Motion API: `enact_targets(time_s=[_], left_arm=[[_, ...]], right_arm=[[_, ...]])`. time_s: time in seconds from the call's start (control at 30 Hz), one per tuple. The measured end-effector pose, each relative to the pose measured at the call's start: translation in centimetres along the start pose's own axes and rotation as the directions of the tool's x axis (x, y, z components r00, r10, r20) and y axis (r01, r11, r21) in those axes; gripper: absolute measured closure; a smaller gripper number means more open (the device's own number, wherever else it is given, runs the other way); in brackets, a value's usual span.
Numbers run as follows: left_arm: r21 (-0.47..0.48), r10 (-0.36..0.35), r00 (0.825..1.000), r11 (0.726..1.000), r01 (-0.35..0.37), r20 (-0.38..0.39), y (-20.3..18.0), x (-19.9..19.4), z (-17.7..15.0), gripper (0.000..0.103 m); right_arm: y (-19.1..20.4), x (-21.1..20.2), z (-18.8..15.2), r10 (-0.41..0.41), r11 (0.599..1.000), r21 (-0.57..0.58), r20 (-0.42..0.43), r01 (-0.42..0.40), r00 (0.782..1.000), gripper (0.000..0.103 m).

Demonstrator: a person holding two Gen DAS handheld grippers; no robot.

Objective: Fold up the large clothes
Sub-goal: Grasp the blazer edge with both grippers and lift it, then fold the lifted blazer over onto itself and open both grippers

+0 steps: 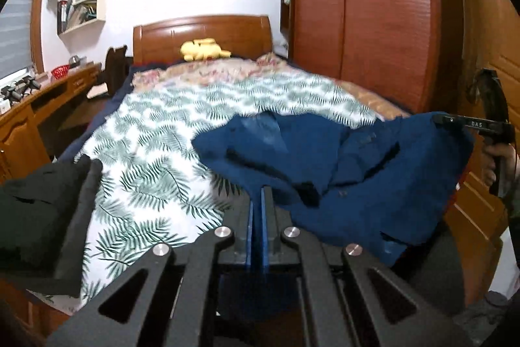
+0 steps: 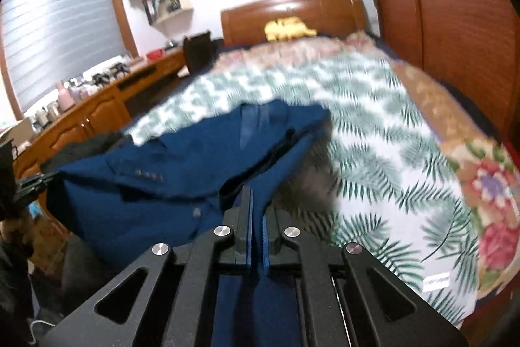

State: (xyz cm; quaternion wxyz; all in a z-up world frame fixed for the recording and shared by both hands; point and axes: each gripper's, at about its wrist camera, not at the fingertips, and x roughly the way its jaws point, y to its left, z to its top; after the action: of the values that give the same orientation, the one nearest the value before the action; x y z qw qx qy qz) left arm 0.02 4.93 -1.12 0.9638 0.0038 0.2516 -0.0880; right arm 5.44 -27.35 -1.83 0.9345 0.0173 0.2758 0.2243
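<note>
A bedroom with a wooden wardrobe (image 1: pixel 373 15) along one side and a bed (image 1: pixel 156 145) under a fern-print cover fills both views; a wooden desk (image 1: pixel 48 100) runs along the far wall beneath the window blind (image 2: pixel 61 31).

The left tool (image 1: pixel 259 194) has its jaws pressed nearly together, with a thin strip of blue cloth between the blue pads, so it looks clamped on an edge of the blue jacket (image 1: pixel 341 165). The right tool (image 2: pixel 256 207) is likewise pinched almost closed on dark blue fabric that runs back under its body. In the left view the right tool appears again at the far right, gripping the garment's other end.

Between them the blue jacket hangs partly lifted over the near end of the bed, bunched and sagging, its collar and lapel showing toward the headboard (image 1: pixel 201 34). A dark garment (image 1: pixel 42 210) lies at the bed's left edge, and a yellow plush toy (image 1: pixel 201 49) sits by the headboard.

As a judgement, folding has barely begun: the jacket is crumpled, no clean crease shows, and it has yet to be spread flat on the cover, sleeves brought in, and halves doubled over
</note>
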Motion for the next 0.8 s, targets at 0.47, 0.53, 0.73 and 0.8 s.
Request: enact_targets(time_s=[0.47, 0.53, 0.73, 0.8], left_arm=[[-0.005, 0.019, 0.981, 1.000, -0.018, 0.192, 0.0, -9.8, 3.7, 0.102], [-0.010, 0.035, 0.984, 0.999, -0.033, 0.175, 0.4, -8.2, 4.4, 0.102], [-0.048, 0.040, 0.995, 0.998, -0.036, 0.088, 2.5, -0.3, 5.8, 0.102], [-0.054, 0.058, 0.996, 0.997, -0.054, 0.073, 3.1, 1.9, 6.3, 0.102]], right_arm=[[2.6, -12.1, 3.2, 0.038, 0.999, -0.032, 0.219, -0.032, 0.975, 0.102], [2.0, -11.5, 3.7, 0.016, 1.000, -0.026, 0.215, -0.011, 0.977, 0.101], [-0.7, -4.2, 5.3, -0.052, 0.999, -0.011, 0.122, 0.053, 0.991, 0.101], [-1.5, -1.3, 5.8, -0.082, 0.996, -0.023, 0.100, 0.084, 0.992, 0.101]])
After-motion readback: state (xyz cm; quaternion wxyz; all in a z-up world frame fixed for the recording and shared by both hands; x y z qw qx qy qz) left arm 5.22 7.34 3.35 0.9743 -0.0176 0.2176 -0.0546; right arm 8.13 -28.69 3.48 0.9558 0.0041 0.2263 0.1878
